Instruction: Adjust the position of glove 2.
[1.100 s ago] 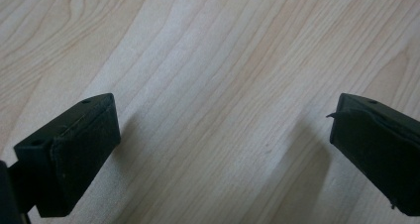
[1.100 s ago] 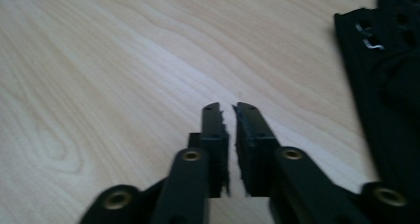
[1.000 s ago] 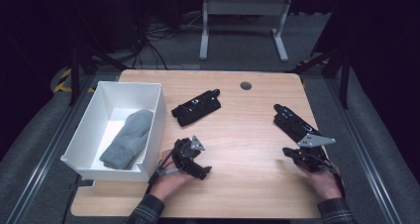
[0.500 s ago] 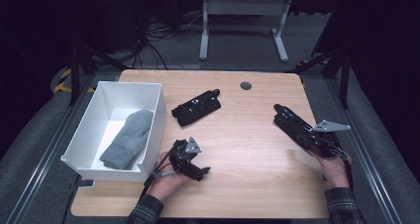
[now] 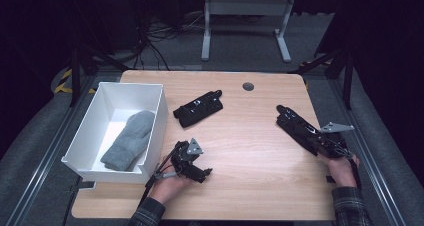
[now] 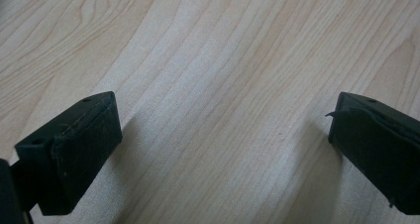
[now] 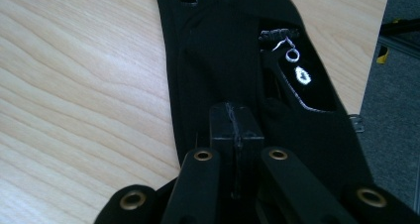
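Note:
Two black gloves lie on the wooden table (image 5: 250,186): one at the middle (image 5: 197,107), the other along the right side (image 5: 295,126). My right gripper (image 5: 317,138) sits on the near end of the right glove. In the right gripper view its jaws are pressed together (image 7: 235,122) on the black glove (image 7: 223,60) and seem to pinch its fabric. My left gripper (image 5: 202,172) rests low on the table near the front, right of the bin. Its jaws stand wide apart (image 6: 223,140) over bare wood.
A white bin (image 5: 160,116) stands at the table's left with a grey mitten (image 5: 127,141) inside. A small dark grommet (image 5: 248,86) sits near the far edge. Bare wood lies between the two gloves and along the front.
My right gripper has moved away from the front edge and up onto the near end of the right glove. The left gripper has shifted only slightly.

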The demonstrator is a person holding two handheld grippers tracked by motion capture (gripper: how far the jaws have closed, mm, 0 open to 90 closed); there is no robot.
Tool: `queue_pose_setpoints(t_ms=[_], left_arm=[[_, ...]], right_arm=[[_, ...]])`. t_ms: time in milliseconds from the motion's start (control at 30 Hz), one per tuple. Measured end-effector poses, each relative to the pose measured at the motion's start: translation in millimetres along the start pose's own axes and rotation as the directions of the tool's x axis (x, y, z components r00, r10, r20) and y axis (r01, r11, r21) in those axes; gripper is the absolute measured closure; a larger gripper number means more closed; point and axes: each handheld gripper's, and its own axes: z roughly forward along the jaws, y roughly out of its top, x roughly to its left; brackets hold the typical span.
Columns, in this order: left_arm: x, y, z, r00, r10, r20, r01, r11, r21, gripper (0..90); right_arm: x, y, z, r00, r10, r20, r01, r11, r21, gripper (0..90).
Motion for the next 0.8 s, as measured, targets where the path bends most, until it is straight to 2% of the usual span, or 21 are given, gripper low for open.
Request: queue_pose_setpoints(t_ms=[167, 200, 300, 367, 533, 667, 800], left_arm=[[-0.3, -0.1, -0.1, 1.0, -0.003, 0.0, 0.003, 1.0, 0.0, 0.3], [-0.3, -0.1, -0.1, 1.0, -0.003, 0.0, 0.003, 1.0, 0.0, 0.3], [-0.2, -0.1, -0.2, 1.0, -0.002, -0.001, 0.002, 1.0, 0.0, 0.3], [-0.3, -0.1, -0.1, 1.0, -0.003, 0.0, 0.003, 1.0, 0.0, 0.3], [-0.3, -0.1, -0.1, 1.0, -0.003, -0.001, 0.003, 1.0, 0.0, 0.3], [-0.3, -0.1, -0.1, 1.0, -0.003, -0.001, 0.003, 1.0, 0.0, 0.3], [-0.3, -0.2, -0.2, 1.0, -0.003, -0.001, 0.003, 1.0, 0.0, 0.3]], right_arm=[[4.3, -0.1, -0.3, 0.9996, -0.012, -0.027, 0.012, 1.0, 0.012, 90.0], [6.3, 0.2, 0.4, 0.9989, -0.018, -0.044, 0.019, 1.0, 0.022, 90.0], [15.3, 1.8, 1.4, 0.997, -0.056, -0.052, 0.058, 0.998, 0.034, 90.0], [19.1, 2.4, 0.9, 0.9959, -0.065, -0.063, 0.067, 0.997, 0.04, 90.0], [27.7, 3.2, 0.9, 0.99, -0.076, -0.119, 0.081, 0.996, 0.039, 90.0], [39.0, 5.7, 2.0, 0.981, -0.102, -0.165, 0.109, 0.993, 0.035, 90.0], [53.8, 9.2, 3.9, 0.9678, -0.13, -0.215, 0.14, 0.99, 0.03, 90.0]])
